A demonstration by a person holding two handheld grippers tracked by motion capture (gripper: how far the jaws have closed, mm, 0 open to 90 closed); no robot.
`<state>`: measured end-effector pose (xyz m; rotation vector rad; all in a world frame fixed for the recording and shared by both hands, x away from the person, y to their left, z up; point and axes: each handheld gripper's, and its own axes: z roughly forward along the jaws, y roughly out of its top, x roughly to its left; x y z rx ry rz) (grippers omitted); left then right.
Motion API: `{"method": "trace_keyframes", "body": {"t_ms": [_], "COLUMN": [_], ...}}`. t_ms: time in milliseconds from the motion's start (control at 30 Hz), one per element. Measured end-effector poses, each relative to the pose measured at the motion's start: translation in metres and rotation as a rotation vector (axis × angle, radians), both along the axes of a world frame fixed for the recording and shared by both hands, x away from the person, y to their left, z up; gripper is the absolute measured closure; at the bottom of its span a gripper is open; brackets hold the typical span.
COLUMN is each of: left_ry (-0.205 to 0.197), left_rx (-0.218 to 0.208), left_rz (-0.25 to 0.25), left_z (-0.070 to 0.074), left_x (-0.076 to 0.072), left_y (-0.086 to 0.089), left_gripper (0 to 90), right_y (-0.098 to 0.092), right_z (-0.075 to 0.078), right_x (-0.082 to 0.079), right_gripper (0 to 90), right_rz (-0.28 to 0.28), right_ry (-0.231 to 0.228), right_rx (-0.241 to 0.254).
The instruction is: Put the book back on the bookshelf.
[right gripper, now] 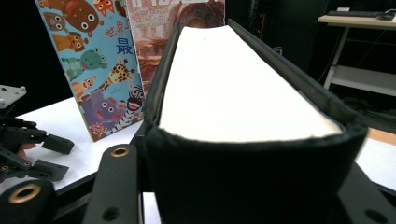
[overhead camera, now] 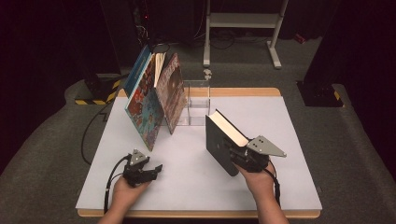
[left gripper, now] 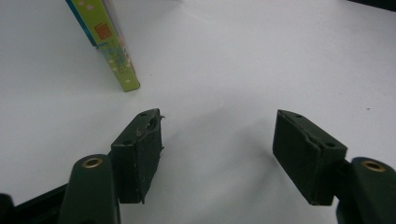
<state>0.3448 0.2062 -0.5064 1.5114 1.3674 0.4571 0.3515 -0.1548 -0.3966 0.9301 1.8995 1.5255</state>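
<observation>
Where jaws clamp it, black book's (overhead camera: 223, 140) lower edge hidden.

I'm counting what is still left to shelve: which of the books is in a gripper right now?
The black-covered book, clamped in the right gripper. The colourful picture books lean together near the clear bookend, untouched.
</observation>
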Motion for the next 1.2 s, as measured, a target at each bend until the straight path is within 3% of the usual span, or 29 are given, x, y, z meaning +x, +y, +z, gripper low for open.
{"method": "trace_keyframes", "body": {"t_ms": [133, 367, 833, 967, 1033, 1200], "left_ry": [-0.005, 0.004, 0.004, 0.008, 0.007, 0.009], "left_rx": [0.002, 0.004, 0.005, -0.003, -0.005, 0.0], "left_rz": [0.0, -0.001, -0.004, -0.004, -0.004, -0.009], "left_z": [0.0, 0.0, 0.0, 0.0, 0.0, 0.0], "left_x": [0.0, 0.0, 0.0, 0.0, 0.0, 0.0], "left_y": [0.0, 0.001, 0.0, 0.001, 0.001, 0.002], "left_gripper": [32.8, 32.9, 33.1, 33.1, 33.1, 33.1], "right_y": [0.001, 0.001, 0.008, 0.015, 0.018, 0.038], "right_z": [-0.002, 0.001, 0.004, 0.01, 0.014, 0.024], "right_x": [-0.001, 0.0, -0.004, 0.0, 0.005, 0.018], "right_gripper": [49.1, 51.5, 54.4, 54.4, 54.5, 54.5], "right_rz": [-0.011, -0.009, -0.027, -0.041, -0.039, -0.061], "right_ry": [-0.026, 0.002, -0.011, 0.006, 0.017, 0.001], "right_rx": [0.0, -0.016, -0.049, -0.047, -0.023, -0.023]}}
